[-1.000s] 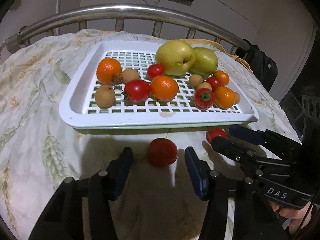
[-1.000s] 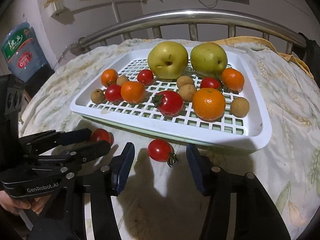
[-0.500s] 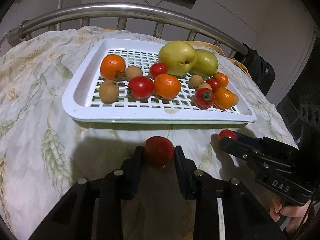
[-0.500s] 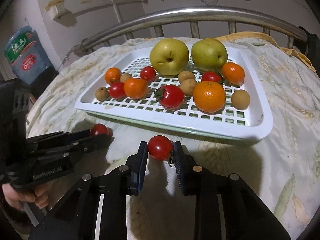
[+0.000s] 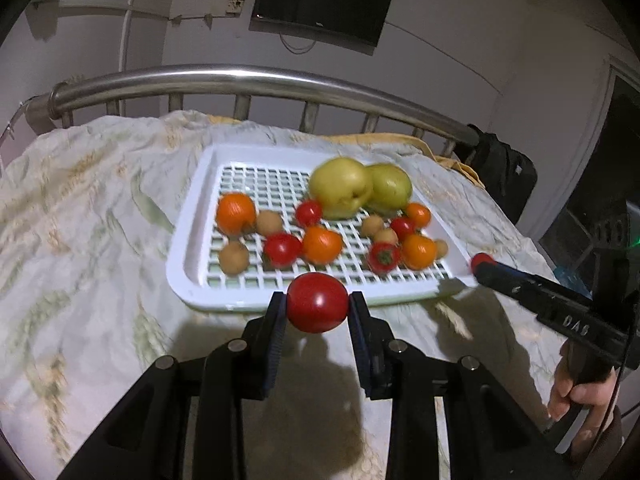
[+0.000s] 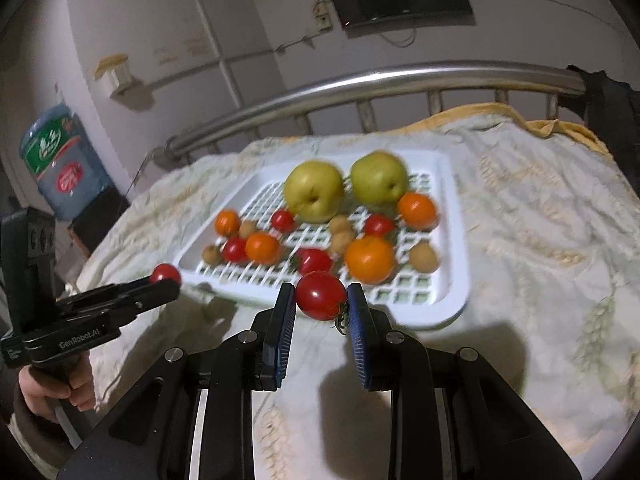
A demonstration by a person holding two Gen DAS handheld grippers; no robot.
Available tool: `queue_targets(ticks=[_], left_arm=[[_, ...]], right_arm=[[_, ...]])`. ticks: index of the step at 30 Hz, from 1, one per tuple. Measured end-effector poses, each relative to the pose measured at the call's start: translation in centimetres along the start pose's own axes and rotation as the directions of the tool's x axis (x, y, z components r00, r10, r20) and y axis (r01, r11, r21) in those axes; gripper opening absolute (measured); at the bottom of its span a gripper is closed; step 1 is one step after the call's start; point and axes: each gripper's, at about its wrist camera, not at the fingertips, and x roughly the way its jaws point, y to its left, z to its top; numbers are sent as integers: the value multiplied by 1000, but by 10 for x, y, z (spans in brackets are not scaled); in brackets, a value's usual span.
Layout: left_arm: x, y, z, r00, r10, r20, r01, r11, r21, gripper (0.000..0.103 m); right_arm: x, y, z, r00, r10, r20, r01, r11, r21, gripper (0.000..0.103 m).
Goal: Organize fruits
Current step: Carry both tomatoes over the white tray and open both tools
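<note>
Fruits are sitting in the white slotted plastic tray (image 5: 188, 256) on the bed's pale leaf-patterned sheet (image 5: 80, 240). I am counting two big yellow-green pears (image 6: 314, 192), four round orange mandarins (image 6: 370, 260), four red tomatoes (image 6: 314, 260) and five small brown round fruits (image 6: 423, 257) in it, blurred a little in both views.

I am gripping two more tomatoes clear of the tray. My left hand-held gripper (image 5: 317, 304), black with blue pads, is clamped on a smooth red tomato (image 5: 317, 302), pads pressing both its sides, and is hanging above the sheet just in front of the tray's near rim. My right hand-held gripper (image 6: 321, 298) is pinching a red tomato with a green stalk (image 6: 321, 295) in the same way, the stalk trailing down beside the right pad.

Both grippers are pointing downward at a slant toward the tray. In each wrist view I am seeing the other gripper from the side, a red tomato at its tip near a tray corner, with a hand (image 5: 580, 396) wrapped around its handle.
</note>
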Motion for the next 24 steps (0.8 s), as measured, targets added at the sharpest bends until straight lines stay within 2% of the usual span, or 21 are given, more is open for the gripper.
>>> queue_targets(ticks=[5, 13, 24], left_arm=[[6, 5, 28, 1000, 13, 16, -13, 1000, -8, 33], [35, 7, 60, 1000, 24, -16, -24, 1000, -10, 33], [83, 5, 65, 992, 59, -107, -59, 998, 9, 33]], right_arm=[[-5, -17, 24, 999, -18, 29, 17, 1000, 24, 25], [18, -31, 55, 999, -39, -2, 39, 998, 42, 25], [59, -38, 46, 984, -156, -87, 156, 988, -6, 25]])
